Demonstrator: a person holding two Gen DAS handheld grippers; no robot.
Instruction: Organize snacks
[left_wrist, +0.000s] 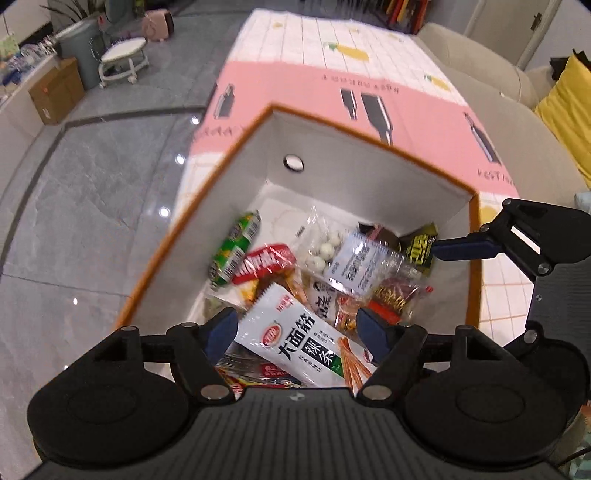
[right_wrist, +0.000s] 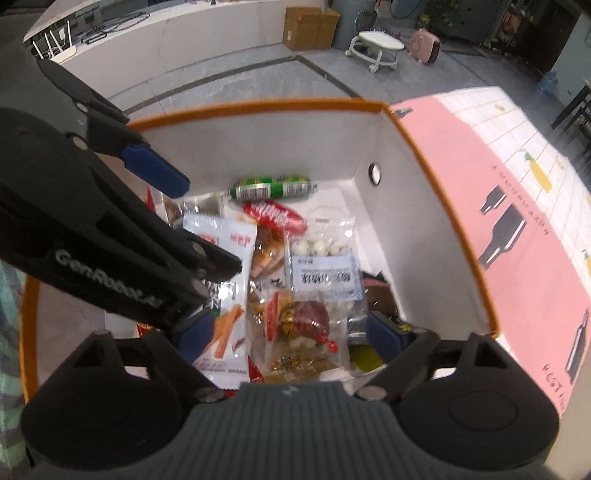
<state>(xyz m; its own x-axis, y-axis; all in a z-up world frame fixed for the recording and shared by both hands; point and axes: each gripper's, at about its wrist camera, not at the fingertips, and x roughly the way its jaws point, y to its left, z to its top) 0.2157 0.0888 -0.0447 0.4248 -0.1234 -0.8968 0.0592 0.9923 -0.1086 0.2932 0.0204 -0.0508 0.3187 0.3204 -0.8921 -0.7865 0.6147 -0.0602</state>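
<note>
A white box with an orange rim (left_wrist: 354, 129) (right_wrist: 258, 107) holds several snack packs: a green sausage (left_wrist: 232, 254) (right_wrist: 271, 188), a red pack (left_wrist: 267, 262) (right_wrist: 275, 218), a clear bag of white balls (left_wrist: 325, 251) (right_wrist: 321, 247) and a white spicy-strip pack (left_wrist: 295, 336) (right_wrist: 225, 291). My left gripper (left_wrist: 295, 328) hangs open over the box with the white pack between its fingers, untouched. My right gripper (right_wrist: 291, 332) is open above the packs, empty. The left gripper also shows in the right wrist view (right_wrist: 147, 206), the right one in the left wrist view (left_wrist: 465, 247).
The box stands on a table with a pink and white tiled cloth (left_wrist: 332, 81) (right_wrist: 517, 206). A beige sofa (left_wrist: 480, 74) with a yellow cushion (left_wrist: 569, 110) is beyond it. On the grey floor are a white stool (right_wrist: 380, 48), a cardboard box (right_wrist: 310, 27) and a grey bin (left_wrist: 79, 48).
</note>
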